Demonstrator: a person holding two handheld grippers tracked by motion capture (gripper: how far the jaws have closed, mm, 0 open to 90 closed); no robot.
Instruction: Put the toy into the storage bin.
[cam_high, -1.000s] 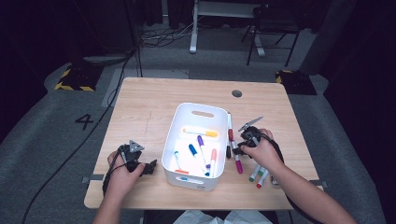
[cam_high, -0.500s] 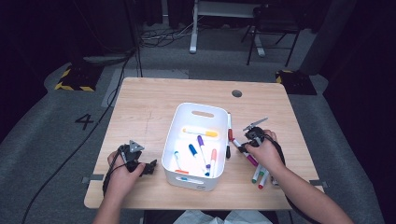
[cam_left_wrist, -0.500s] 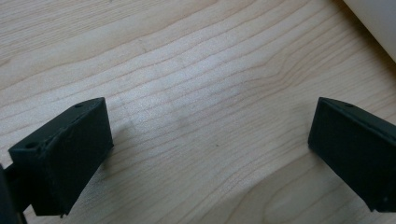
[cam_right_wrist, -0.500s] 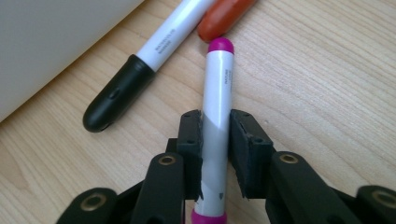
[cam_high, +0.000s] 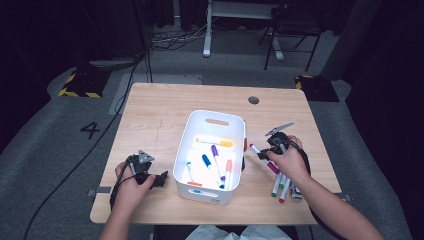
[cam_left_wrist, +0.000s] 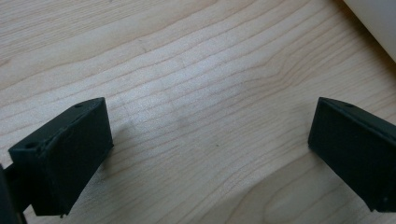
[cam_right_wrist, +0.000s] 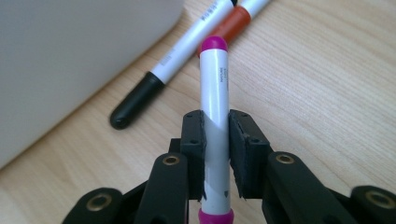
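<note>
A white bin (cam_high: 184, 150) sits mid-table holding several markers: yellow (cam_high: 215, 142), purple (cam_high: 216, 154), blue (cam_high: 205, 160) and orange (cam_high: 227, 172) among them. To its right, my right gripper (cam_high: 265, 154) is shut on a white marker with magenta ends (cam_high: 256, 150), which points toward the bin. In the right gripper view the magenta marker (cam_right_wrist: 215, 88) stands clamped between the pads of my right gripper (cam_right_wrist: 215, 122), just above the wood. My left gripper (cam_high: 159, 179) rests left of the bin, and the left gripper view shows this gripper (cam_left_wrist: 210, 149) open wide over bare wood.
A black-capped marker (cam_right_wrist: 135, 100) and a red-banded one (cam_right_wrist: 233, 21) lie against the bin's right wall. Several loose markers (cam_high: 280, 187) lie by the right hand near the table's front right edge. A grommet hole (cam_high: 253, 100) is at the back.
The right hand has shifted slightly to the right with the magenta marker, which is now angled toward the bin. The left gripper has stayed put.
</note>
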